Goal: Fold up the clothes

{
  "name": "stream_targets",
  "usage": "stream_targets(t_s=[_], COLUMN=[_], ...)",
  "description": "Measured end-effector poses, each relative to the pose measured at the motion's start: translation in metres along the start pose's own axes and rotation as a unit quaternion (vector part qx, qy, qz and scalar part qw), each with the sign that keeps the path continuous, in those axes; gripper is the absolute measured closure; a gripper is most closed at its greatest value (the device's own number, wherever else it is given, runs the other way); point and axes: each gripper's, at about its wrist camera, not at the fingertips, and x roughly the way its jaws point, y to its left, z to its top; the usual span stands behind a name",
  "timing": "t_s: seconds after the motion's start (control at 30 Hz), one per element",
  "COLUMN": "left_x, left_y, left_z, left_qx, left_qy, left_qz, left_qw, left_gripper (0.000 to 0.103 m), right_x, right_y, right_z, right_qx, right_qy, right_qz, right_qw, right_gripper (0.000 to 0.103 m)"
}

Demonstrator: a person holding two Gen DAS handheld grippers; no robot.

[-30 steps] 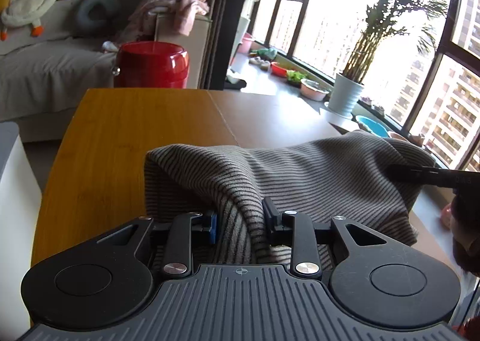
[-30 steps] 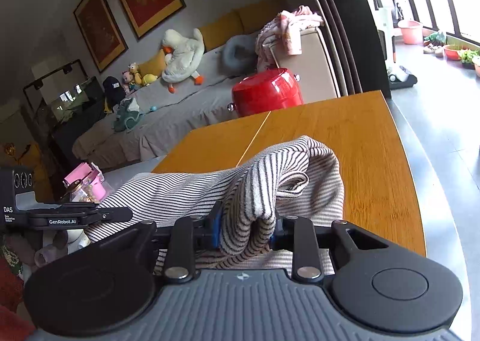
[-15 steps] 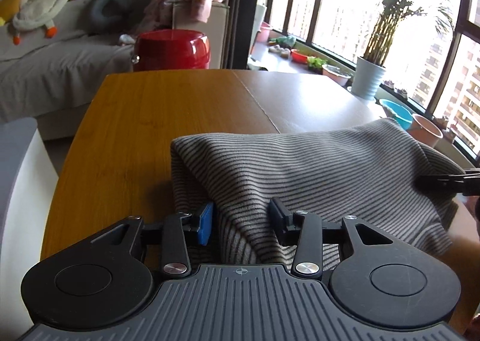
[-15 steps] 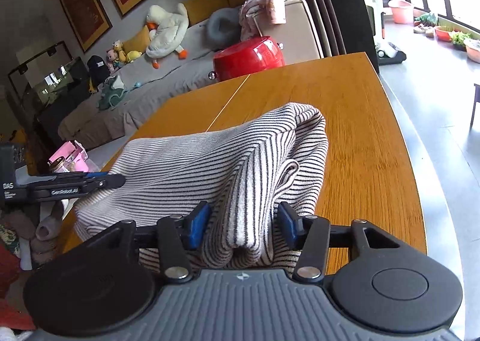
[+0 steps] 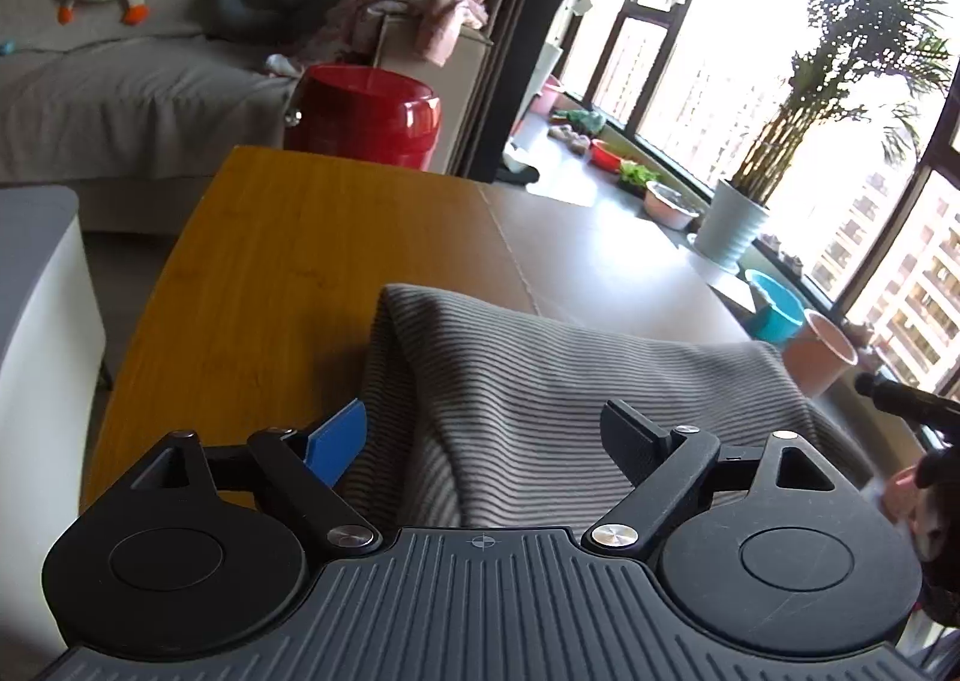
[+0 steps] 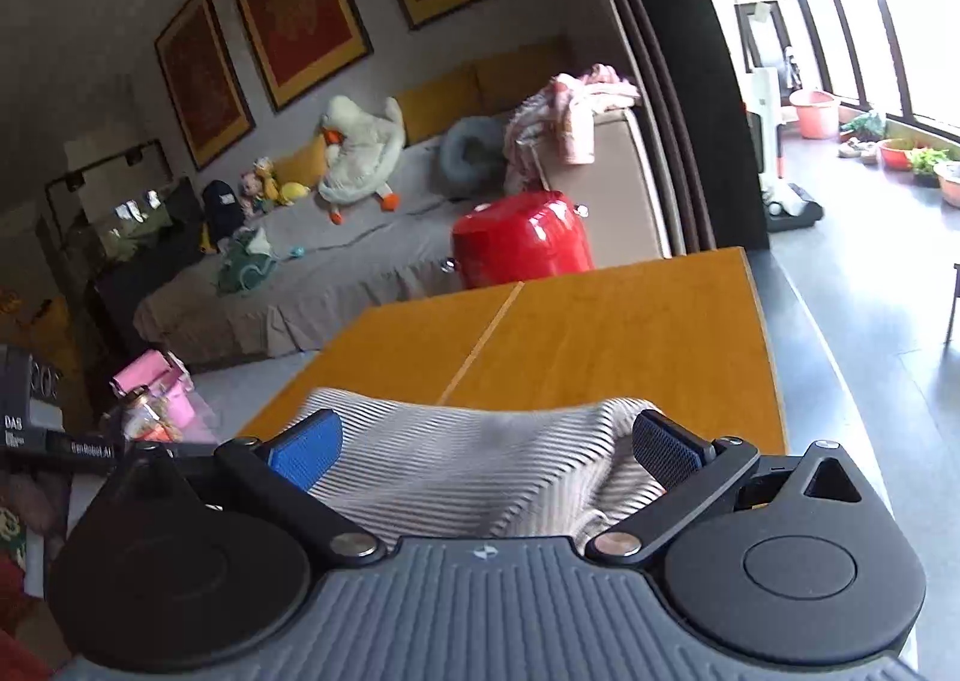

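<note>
A grey-and-white striped garment (image 5: 540,381) lies folded in a low heap on the wooden table (image 5: 288,261). My left gripper (image 5: 486,432) is over its near left end, jaws opening wide, the cloth lying loose between the pads with neither pressing it. In the right wrist view the same striped garment (image 6: 468,459) spreads between the fingers of my right gripper (image 6: 486,441), whose jaws are also opening, both pads clear of the fabric. The tip of the right gripper (image 5: 906,399) shows at the left view's right edge. The left gripper's body (image 6: 60,441) appears at the right view's left edge.
A red stool (image 5: 366,114) stands past the table's far edge (image 6: 540,285), before a grey sofa (image 5: 120,81) with a plush duck (image 6: 360,153) and piled clothes (image 6: 570,105). A potted plant (image 5: 738,225) and basins sit by the windows. A white seat (image 5: 36,321) stands left of the table.
Both grippers were shut on folds of the striped garment and have let go. The jaws have spread wide and the cloth has dropped and settled flatter on the table.
</note>
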Motion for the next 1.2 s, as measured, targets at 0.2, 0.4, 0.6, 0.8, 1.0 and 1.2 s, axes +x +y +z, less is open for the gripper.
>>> stream_targets(t_s=[0.2,0.4,0.6,0.8,1.0,1.2], left_x=[0.001,0.032,0.057,0.088,0.106,0.076], left_y=[-0.028,-0.024,-0.015,-0.007,-0.001,0.014], left_z=[-0.020,-0.030,-0.010,0.017,0.035,0.045], left_qx=[0.000,-0.014,-0.022,-0.005,0.014,-0.046], left_qy=[0.048,0.086,0.058,0.020,-0.013,-0.039], left_qz=[-0.089,-0.105,-0.089,-0.033,-0.002,-0.024], left_qw=[0.9949,0.9907,0.9941,0.9993,0.9998,0.9979], left_gripper=[0.003,0.000,0.000,0.000,0.000,0.000], right_x=[0.062,0.053,0.044,0.038,0.041,0.043], right_y=[-0.013,-0.023,-0.015,0.009,0.033,0.043], right_z=[-0.015,-0.033,-0.041,-0.053,-0.064,-0.066], right_qx=[0.041,0.031,0.030,0.049,0.016,0.006], right_qy=[0.071,0.076,0.077,0.117,0.116,0.114], right_qz=[0.010,0.012,0.005,0.084,0.095,0.072], right_qw=[0.997,0.997,0.997,0.988,0.989,0.991], right_gripper=[0.000,0.000,0.000,0.000,0.000,0.000])
